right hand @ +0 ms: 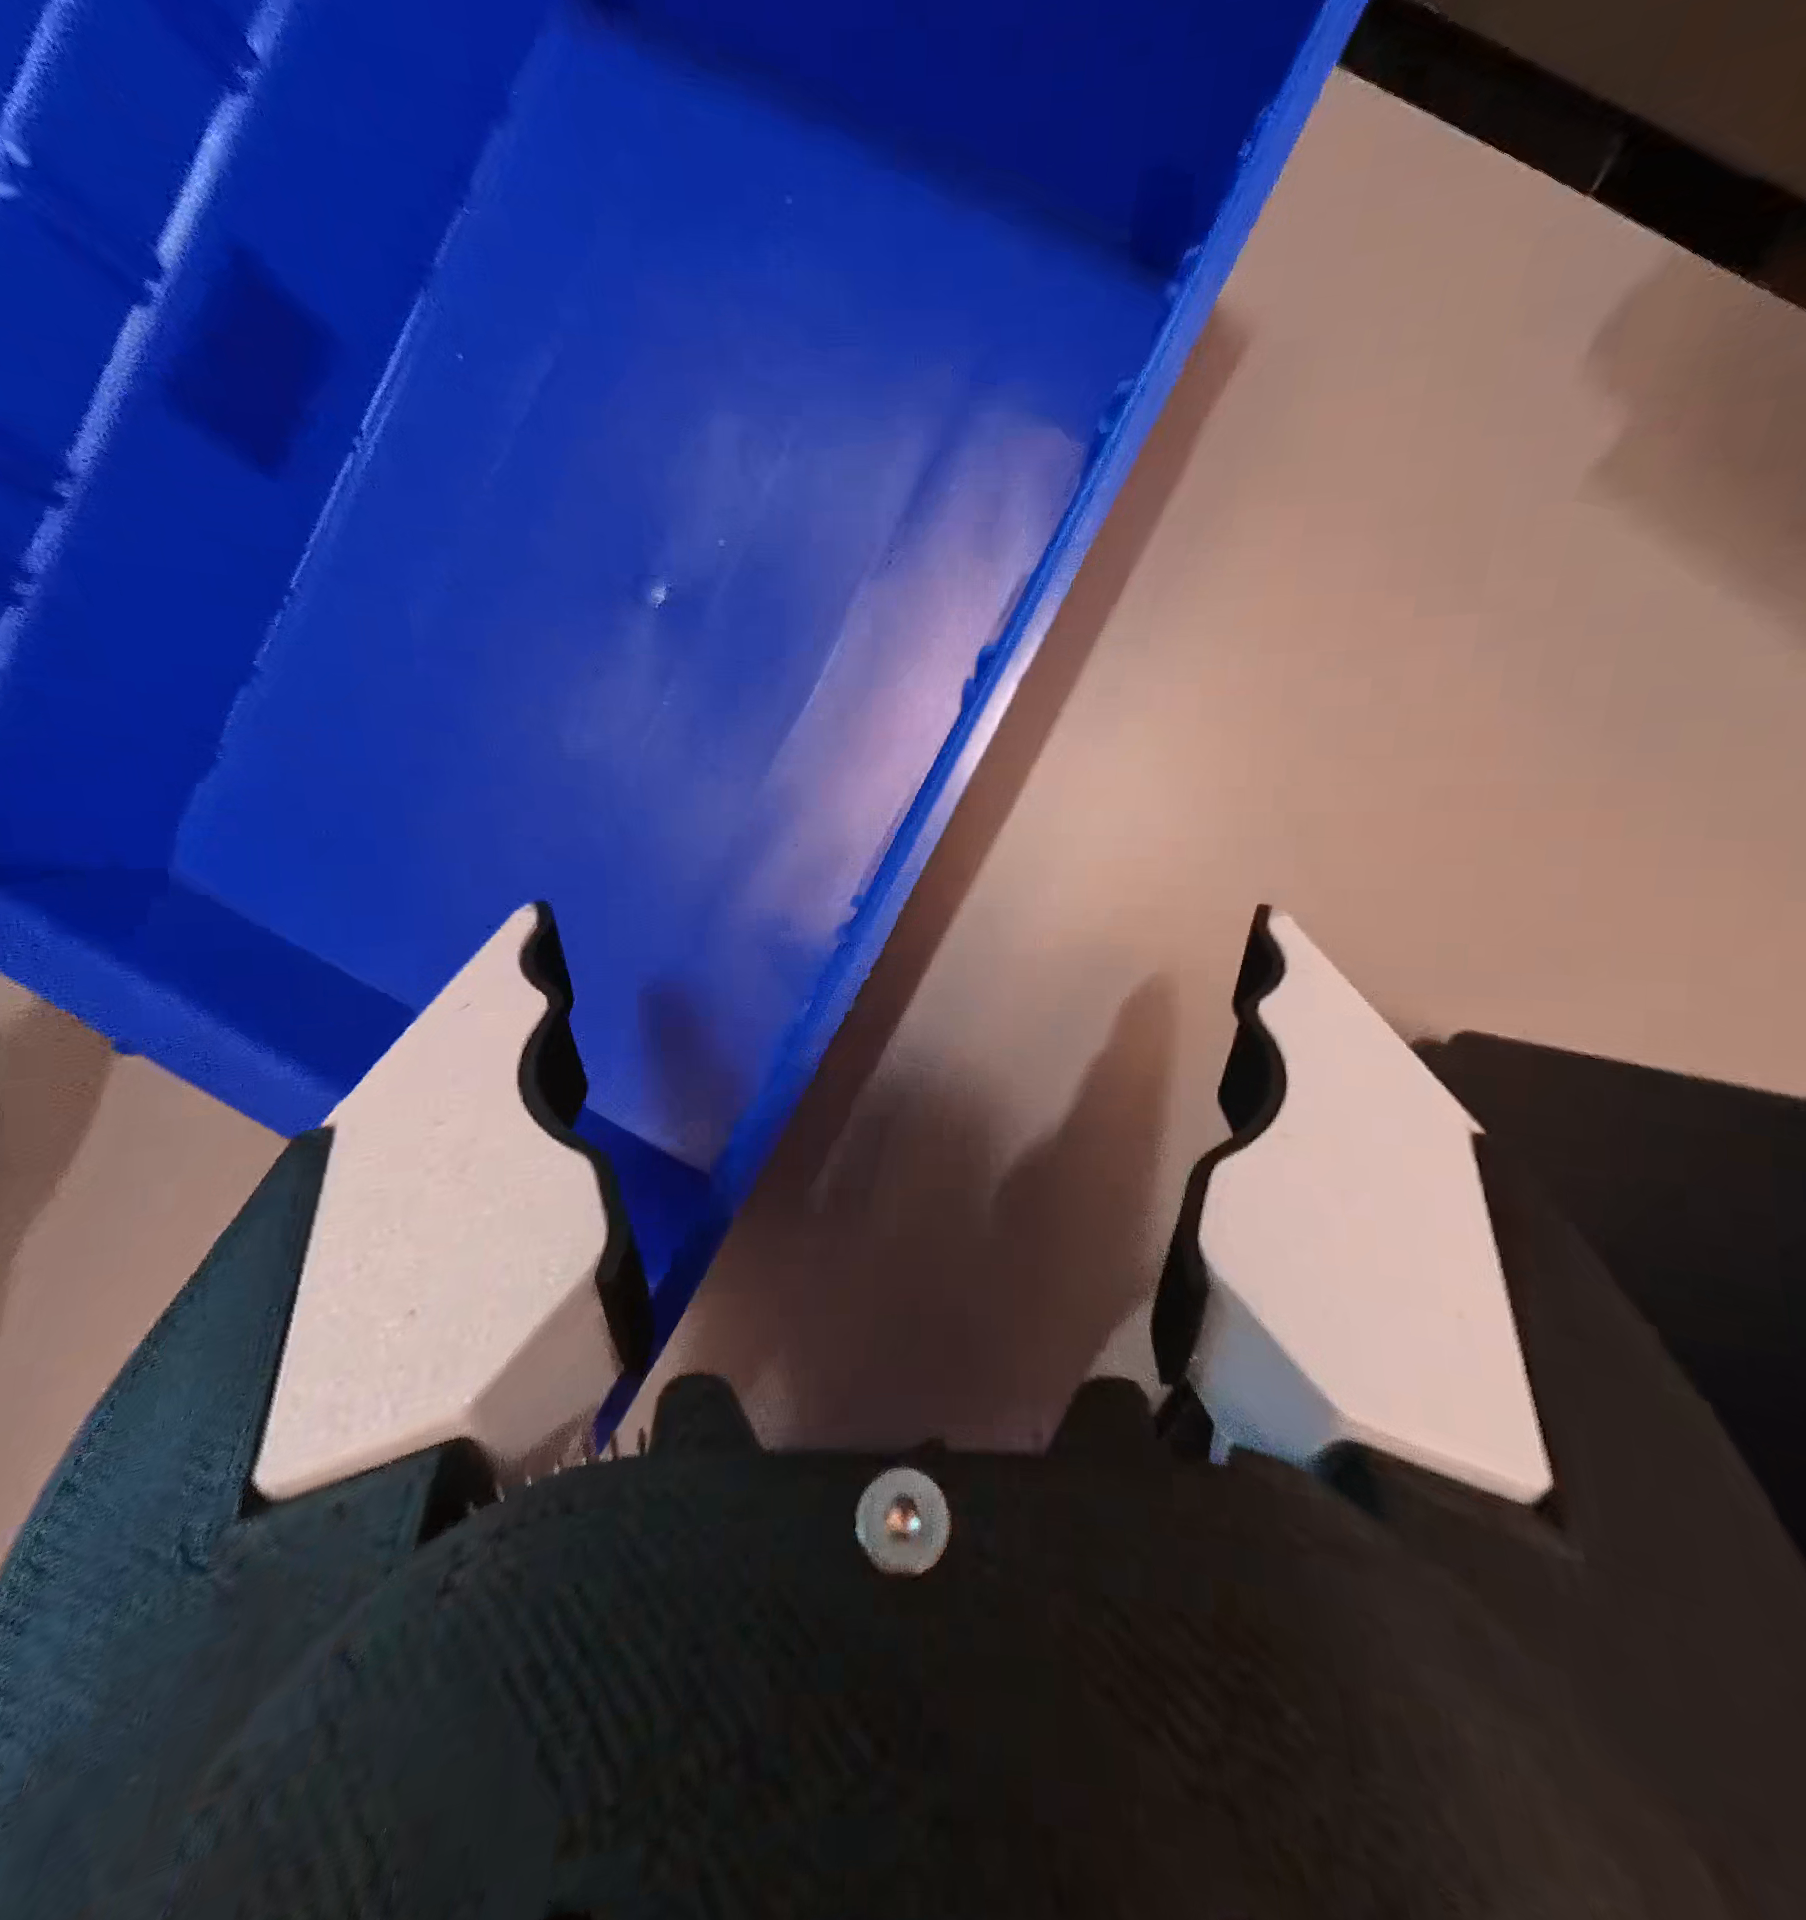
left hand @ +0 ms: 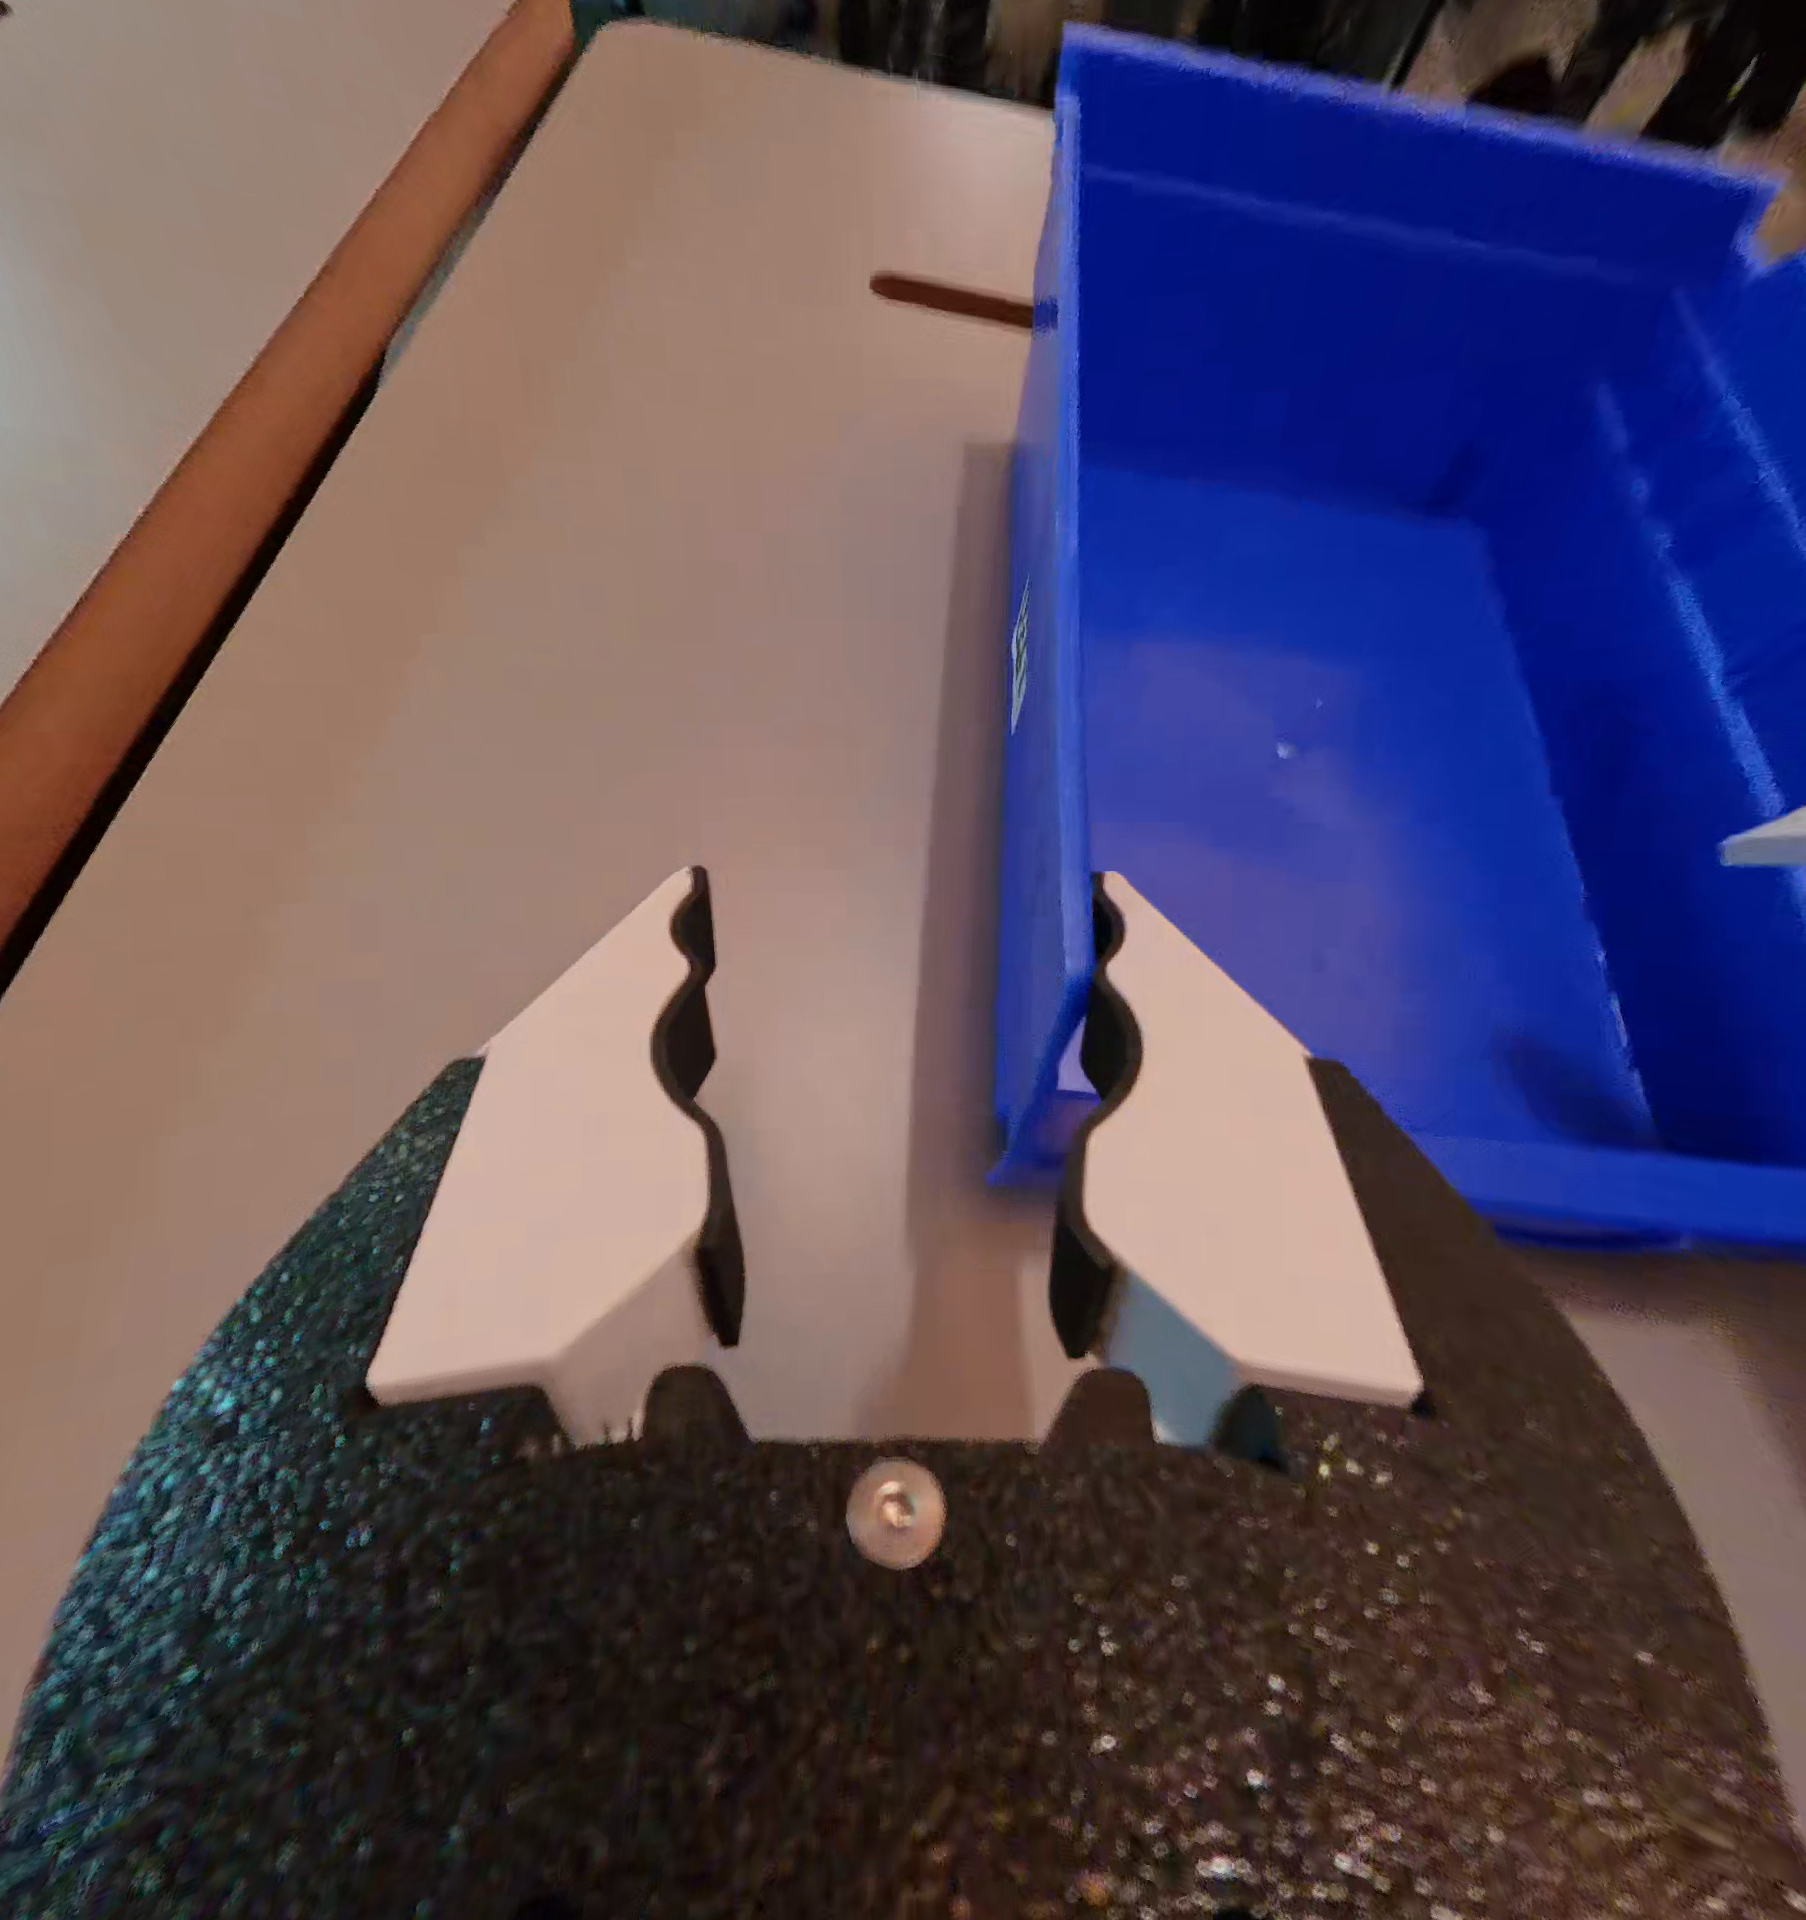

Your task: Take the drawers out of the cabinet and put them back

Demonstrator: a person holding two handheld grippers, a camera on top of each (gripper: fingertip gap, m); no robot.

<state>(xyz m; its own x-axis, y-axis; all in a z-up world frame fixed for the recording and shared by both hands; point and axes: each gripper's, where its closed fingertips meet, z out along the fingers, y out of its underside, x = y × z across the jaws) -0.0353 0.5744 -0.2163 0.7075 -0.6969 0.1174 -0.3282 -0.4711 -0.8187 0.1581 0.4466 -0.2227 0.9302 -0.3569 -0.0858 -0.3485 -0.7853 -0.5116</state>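
Note:
An empty blue plastic drawer (left hand: 1346, 727) stands on the beige table (left hand: 618, 623); the cabinet is out of view. My left gripper (left hand: 899, 883) is open and straddles the drawer's left wall near its front corner, with the right finger over the inside. In the right wrist view the same drawer (right hand: 618, 623) fills the upper left. My right gripper (right hand: 901, 914) is wide open and straddles the drawer's right wall, left finger over the inside, right finger over the table (right hand: 1398, 623). A white fingertip (left hand: 1798, 842) of the right gripper shows at the drawer's far side.
The table has a dark slot (left hand: 951, 296) behind the drawer and a brown edge strip (left hand: 255, 416) on the left. A dark flat shape (right hand: 1657, 1195) lies to the right of my right gripper. Dark clutter lines the table's far edge.

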